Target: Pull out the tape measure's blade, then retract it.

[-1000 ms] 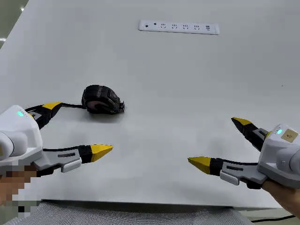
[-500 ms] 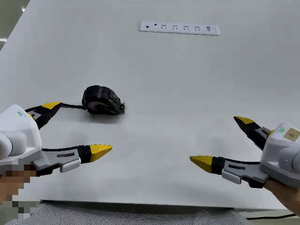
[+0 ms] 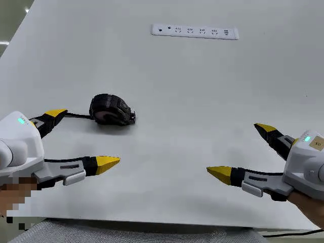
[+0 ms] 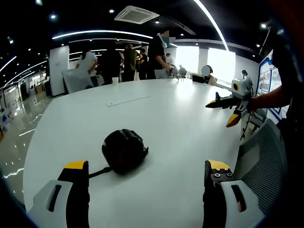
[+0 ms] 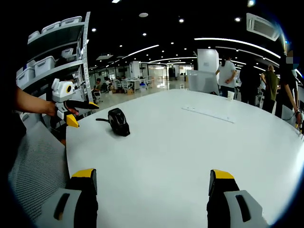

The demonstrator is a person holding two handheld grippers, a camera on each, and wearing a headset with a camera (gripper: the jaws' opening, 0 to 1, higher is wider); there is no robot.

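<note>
Tape measure (image 3: pixel 111 109) — near left gripper (image 3: pixel 91 135)

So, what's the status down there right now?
Left claw open, empty. Right claw open, empty. Tape measure lying on table, untouched, blade in. Nothing in the way.

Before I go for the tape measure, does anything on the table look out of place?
Nothing stands out. The tape measure lies on the table, blade in, strap trailing toward the open left gripper. The power strip lies flat at the far side. The right gripper is open.
</note>
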